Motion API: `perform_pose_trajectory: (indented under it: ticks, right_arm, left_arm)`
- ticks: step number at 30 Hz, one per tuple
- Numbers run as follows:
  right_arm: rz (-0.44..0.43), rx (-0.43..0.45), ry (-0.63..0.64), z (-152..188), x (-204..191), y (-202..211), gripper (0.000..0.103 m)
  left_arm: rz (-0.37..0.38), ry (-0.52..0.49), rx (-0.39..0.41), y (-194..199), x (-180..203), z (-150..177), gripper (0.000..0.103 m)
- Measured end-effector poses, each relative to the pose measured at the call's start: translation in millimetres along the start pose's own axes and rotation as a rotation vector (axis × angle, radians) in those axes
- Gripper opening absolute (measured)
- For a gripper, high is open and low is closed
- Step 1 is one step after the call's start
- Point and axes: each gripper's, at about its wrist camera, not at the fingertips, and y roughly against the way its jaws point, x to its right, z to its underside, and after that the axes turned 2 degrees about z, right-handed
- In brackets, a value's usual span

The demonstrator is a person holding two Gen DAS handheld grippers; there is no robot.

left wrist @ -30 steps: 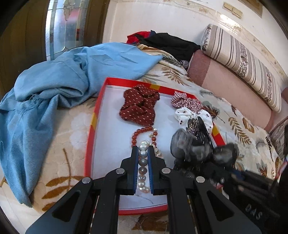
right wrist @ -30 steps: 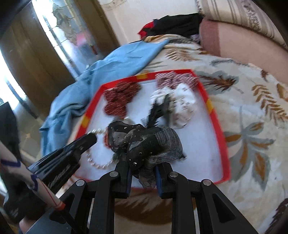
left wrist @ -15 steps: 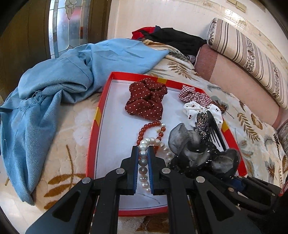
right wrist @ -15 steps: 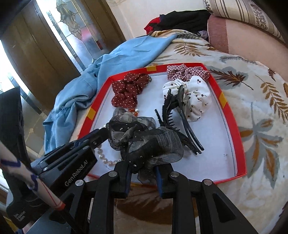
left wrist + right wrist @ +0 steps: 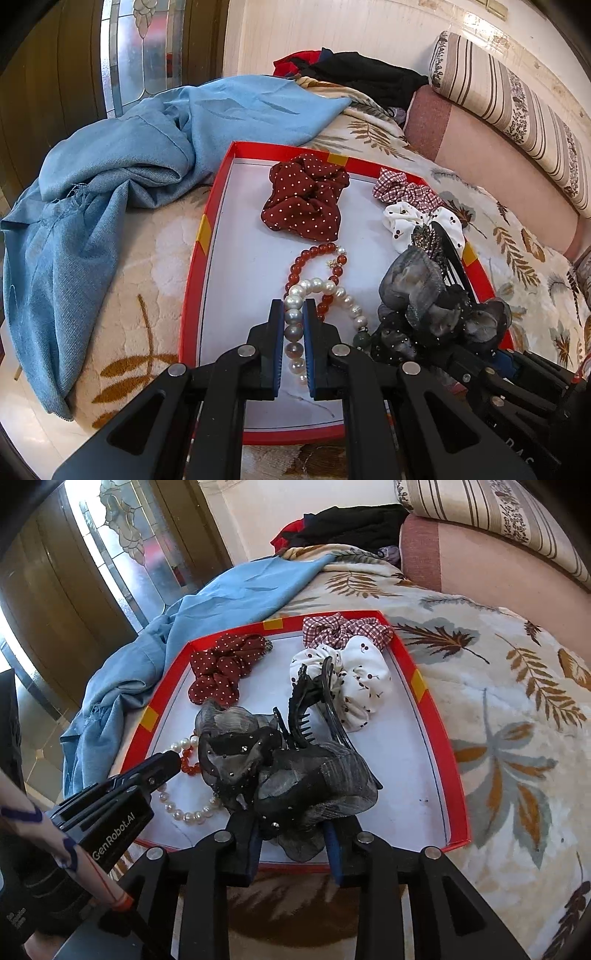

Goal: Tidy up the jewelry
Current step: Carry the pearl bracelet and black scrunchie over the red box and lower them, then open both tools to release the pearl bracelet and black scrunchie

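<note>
now the right tool (image 5: 291, 843) has just been widening its jaws, and the dark grey gauze hair bow with small studs (image 5: 284, 771) sits between them on the white floor of the shallow red-rimmed cardboard tray (image 5: 421, 760). compared with the earlier right-wrist views, the bow has come down from above the tray to its floor near the 6 o'clock rim. the blue pads stand off the fabric on both sides, so the grip reads as released. judgement: the bow is placed, and the right tool is free to withdraw.

the left tool (image 5: 293, 332) has not changed: its jaws remain narrow, clamped on the white pearl bead strand (image 5: 295, 325). the strand runs out from the tips toward 12 o'clock and curves back toward 4 o'clock. judgement: the pearls are still to be laid out.

condition of the task's items:
- the bow is crumpled, semi-sheer, and lies in the tray's 6 o'clock half, touching the black plastic claw clip (image 5: 314, 709) at its 12 o'clock side.
- the red glass-like bead bracelet (image 5: 317, 273) lies under the pearl loop, near tray centre.
- the maroon dotted fabric scrunchie (image 5: 304, 201) sits at 12 o'clock.
- the red check scrunchie (image 5: 402, 188) and white printed scrunchie (image 5: 406, 225) sit at 1 to 2 o'clock, touching each other.

the tray rests on a leaf-print bed cover (image 5: 498, 709).
</note>
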Motion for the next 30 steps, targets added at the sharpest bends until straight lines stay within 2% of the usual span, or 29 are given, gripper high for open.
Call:
perform_pose_trajectory:
  ticks: [8, 13, 16, 22, 30]
  right_arm:
    - [-0.022, -0.002, 0.000, 2, -2, 4, 0.034]
    - [-0.036, -0.001, -0.008, 3, -1, 8, 0.041]
    - [-0.040, 0.002, -0.011, 3, 0, 12, 0.043]
    - [-0.062, 0.014, -0.030, 5, 4, 24, 0.050]
    - [-0.066, 0.032, -0.038, 7, 8, 36, 0.054]
  left_arm:
    - [-0.011, -0.009, 0.000, -1, 1, 0, 0.009]
    - [-0.017, -0.012, 0.001, 0, 2, 0, 0.011]
    - [-0.024, -0.012, 0.015, 1, 1, 0, 0.023]
    - [-0.027, -0.020, 0.029, 4, 3, -1, 0.027]
    - [-0.042, -0.027, 0.053, 8, 5, -1, 0.039]
